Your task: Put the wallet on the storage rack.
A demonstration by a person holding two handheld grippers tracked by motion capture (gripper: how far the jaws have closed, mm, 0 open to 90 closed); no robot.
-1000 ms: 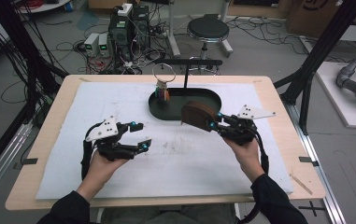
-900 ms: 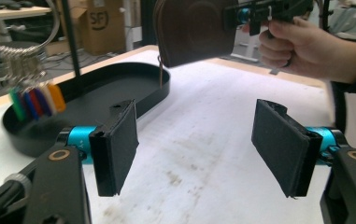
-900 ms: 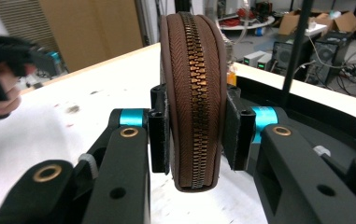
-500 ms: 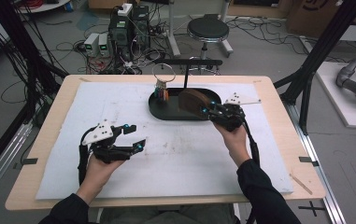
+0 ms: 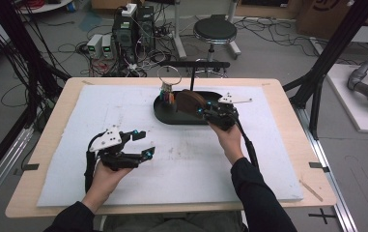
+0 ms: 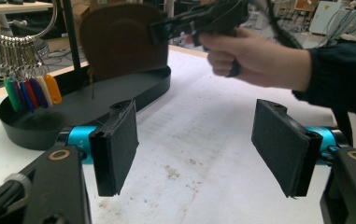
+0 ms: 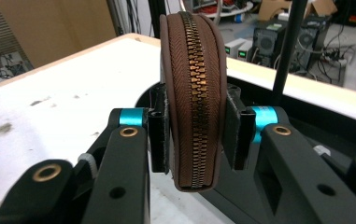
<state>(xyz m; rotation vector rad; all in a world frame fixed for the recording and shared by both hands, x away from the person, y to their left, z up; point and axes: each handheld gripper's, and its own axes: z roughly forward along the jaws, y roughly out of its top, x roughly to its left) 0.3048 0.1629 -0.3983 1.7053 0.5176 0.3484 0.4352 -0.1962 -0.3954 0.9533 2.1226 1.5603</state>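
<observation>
The right gripper (image 7: 192, 135) pinches the brown pouch (image 7: 192, 93) upright between its jaws, over the black tray (image 5: 164, 115). The left gripper (image 6: 196, 144) hangs spread, empty.

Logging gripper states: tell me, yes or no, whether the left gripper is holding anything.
No: in the left gripper view, the left gripper has its jaws wide apart with only bare table between them.

Brown leather pouch (image 7: 192, 93), metal zip, matt tray (image 5: 164, 115)
</observation>
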